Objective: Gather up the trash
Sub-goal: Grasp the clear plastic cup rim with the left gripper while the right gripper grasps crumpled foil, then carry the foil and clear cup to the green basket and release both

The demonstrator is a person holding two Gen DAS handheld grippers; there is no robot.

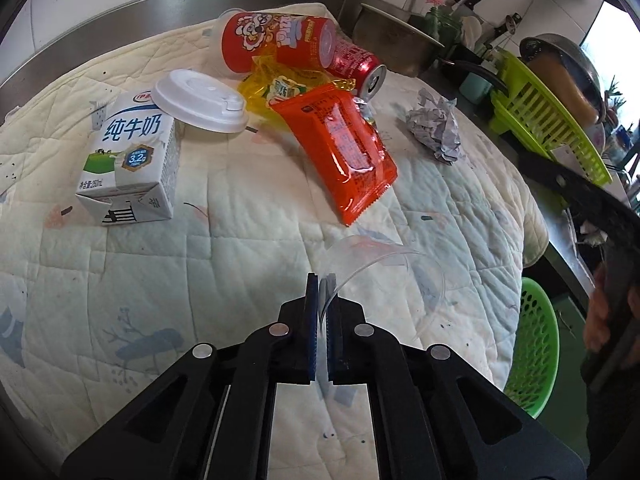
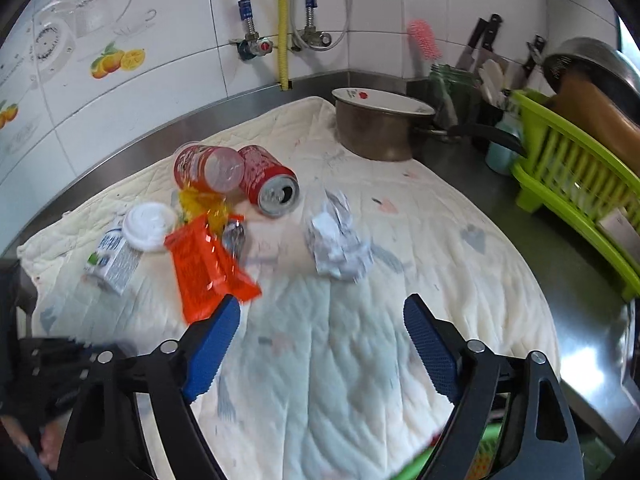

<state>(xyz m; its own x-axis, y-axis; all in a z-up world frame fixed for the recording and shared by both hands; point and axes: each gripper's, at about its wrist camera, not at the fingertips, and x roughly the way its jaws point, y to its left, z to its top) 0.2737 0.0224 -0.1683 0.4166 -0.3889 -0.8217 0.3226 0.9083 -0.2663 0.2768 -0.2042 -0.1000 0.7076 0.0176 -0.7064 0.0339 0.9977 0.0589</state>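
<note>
Several pieces of trash lie on a quilted cloth (image 1: 248, 240) that covers the steel desk (image 2: 500, 216). The left gripper (image 1: 323, 284) has its fingers clenched on the rim of a clear plastic cup (image 1: 384, 276), which lies on its side on the cloth, just in front of the fingers. Beyond it is an orange snack packet (image 1: 344, 152), and on the left a milk carton (image 1: 128, 160) with a white cup lid (image 1: 200, 100) leaning on its top. At the back, a red printed cup (image 1: 276, 40) and a red drink can (image 1: 358, 68) lie on their sides, touching each other, with a yellow wrapper (image 1: 260, 88) in front of them. A crumpled paper ball (image 1: 436, 124) sits apart on the right side.

The right gripper (image 2: 322, 324) is released, its blue fingers wide apart above bare cloth with nothing between them; the paper ball lies a little beyond them. A green perforated basket (image 1: 536, 344) shows at the right edge of the cloth in the left wrist view, lower than the desk.
</note>
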